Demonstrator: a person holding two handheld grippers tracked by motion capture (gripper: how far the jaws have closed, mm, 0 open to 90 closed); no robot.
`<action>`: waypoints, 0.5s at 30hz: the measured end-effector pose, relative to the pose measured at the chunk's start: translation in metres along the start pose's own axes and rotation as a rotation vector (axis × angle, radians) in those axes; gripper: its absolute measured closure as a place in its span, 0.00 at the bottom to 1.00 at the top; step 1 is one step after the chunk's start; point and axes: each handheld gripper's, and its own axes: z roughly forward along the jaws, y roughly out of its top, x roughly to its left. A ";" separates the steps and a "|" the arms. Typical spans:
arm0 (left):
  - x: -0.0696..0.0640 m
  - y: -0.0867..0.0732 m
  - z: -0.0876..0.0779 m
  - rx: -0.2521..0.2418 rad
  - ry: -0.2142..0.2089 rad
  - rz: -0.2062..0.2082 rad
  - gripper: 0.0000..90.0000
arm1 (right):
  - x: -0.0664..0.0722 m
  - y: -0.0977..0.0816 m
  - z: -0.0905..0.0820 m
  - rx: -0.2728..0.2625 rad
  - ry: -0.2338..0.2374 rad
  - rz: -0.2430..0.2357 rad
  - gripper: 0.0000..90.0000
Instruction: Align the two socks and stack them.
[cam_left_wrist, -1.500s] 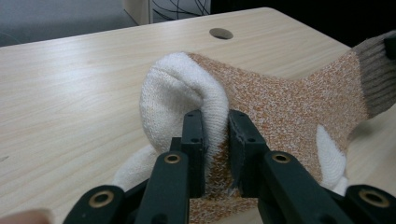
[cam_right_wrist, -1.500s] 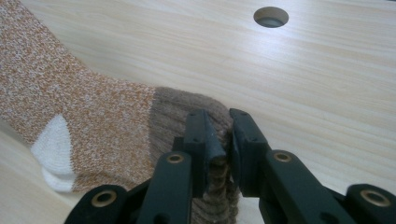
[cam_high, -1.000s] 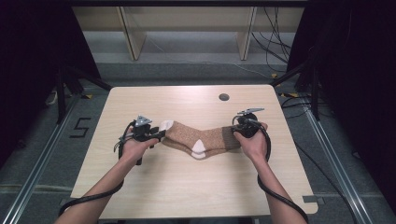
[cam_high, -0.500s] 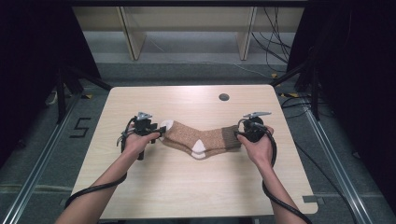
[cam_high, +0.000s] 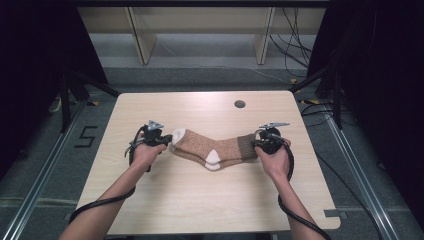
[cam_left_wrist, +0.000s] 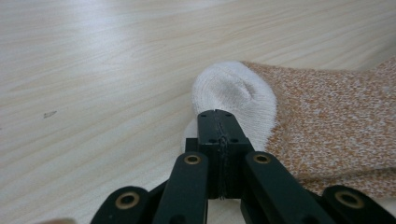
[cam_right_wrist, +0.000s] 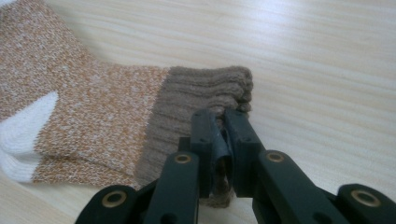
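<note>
From the high view, the socks (cam_high: 212, 148) lie flat across the middle of the table (cam_high: 200, 200), a brown-and-orange pair stacked one on the other, white toes to the left, dark brown cuffs to the right, white heels pointing toward the near edge. The left gripper (cam_high: 167, 141) sits right at the toe end, the person's hand wrapped round it, and the right gripper (cam_high: 256, 144) is at the cuff end, cable looping back along the forearm. A small round hole (cam_high: 239, 104) shows in the tabletop on the far side, well apart from the socks. Over to the left gripper view: the jaws have just been closing and now stand tight together, pinching the edge of the white toe (cam_left_wrist: 233, 95), which puckers up just ahead of the fingertips (cam_left_wrist: 218, 120); the orange knit runs off to the right, flat on the pale wood. Now the right gripper view: here too the jaws have just been closing, and they are clamped on the ribbed brown cuff (cam_right_wrist: 205, 93), with a fold of fabric squeezed in the narrow gap between the pads (cam_right_wrist: 204, 126). The orange leg stretches away to the left, a white heel patch (cam_right_wrist: 23, 126) at the left edge, all of it resting on the table.
</note>
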 end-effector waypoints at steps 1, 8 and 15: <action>0.000 0.000 -0.001 -0.003 -0.002 0.001 0.99 | 0.000 0.001 -0.001 -0.002 -0.002 -0.022 0.93; 0.005 0.000 0.003 -0.052 0.004 -0.056 0.70 | -0.002 0.000 0.002 0.007 -0.002 -0.018 0.91; 0.004 0.002 0.017 -0.017 -0.016 -0.072 0.54 | -0.001 -0.002 0.004 0.013 -0.014 -0.011 0.90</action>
